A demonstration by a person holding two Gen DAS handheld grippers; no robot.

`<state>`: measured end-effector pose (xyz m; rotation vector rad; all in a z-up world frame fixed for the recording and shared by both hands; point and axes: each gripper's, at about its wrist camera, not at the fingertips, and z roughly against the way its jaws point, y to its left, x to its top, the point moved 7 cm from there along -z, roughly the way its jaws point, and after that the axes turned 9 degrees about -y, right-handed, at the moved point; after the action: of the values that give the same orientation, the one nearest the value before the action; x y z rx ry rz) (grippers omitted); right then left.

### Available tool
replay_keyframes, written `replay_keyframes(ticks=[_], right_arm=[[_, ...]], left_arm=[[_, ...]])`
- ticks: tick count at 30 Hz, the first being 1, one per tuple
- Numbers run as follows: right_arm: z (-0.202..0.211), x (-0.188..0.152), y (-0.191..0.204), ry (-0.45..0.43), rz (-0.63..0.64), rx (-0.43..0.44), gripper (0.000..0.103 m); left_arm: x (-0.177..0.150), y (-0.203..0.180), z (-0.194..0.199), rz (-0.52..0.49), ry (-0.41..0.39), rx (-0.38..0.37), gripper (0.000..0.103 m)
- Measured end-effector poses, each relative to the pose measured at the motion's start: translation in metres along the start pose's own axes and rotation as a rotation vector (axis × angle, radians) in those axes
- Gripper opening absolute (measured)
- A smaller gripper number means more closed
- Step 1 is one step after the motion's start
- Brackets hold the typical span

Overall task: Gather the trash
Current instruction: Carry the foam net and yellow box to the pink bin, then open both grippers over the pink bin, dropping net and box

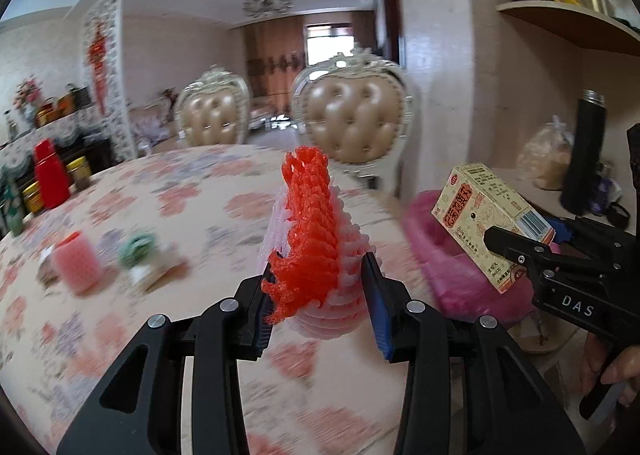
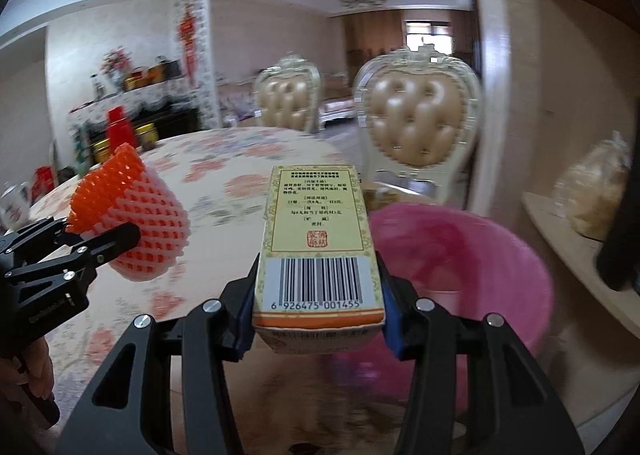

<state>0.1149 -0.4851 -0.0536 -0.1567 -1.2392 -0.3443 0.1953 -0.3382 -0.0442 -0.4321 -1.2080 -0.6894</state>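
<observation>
My left gripper (image 1: 320, 295) pinches a red-and-white foam fruit net (image 1: 312, 239) above the floral tablecloth (image 1: 200, 199); my right gripper (image 2: 318, 307) clamps a yellow medicine box (image 2: 318, 239) beside the pink bin (image 2: 480, 255). Two tufted chairs (image 1: 352, 119) stand behind.

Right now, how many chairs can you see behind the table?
2. One chair stands at the far edge; the other chair is nearer, beside the pink bin. More may be hidden.

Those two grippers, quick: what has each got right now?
Left gripper: closed on the foam fruit nets, orange and pink.
Right gripper: closed on the yellow medicine box, near the pink bin.
</observation>
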Motion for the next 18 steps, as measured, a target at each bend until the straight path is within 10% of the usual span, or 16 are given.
replay_keyframes(ticks=[18], right_arm=[[-0.011,-0.004,-0.141,0.008,-0.123,-0.222,0.049]], left_arm=[[0.027,-0.119,-0.103,-0.054,0.036,-0.242,0.04]])
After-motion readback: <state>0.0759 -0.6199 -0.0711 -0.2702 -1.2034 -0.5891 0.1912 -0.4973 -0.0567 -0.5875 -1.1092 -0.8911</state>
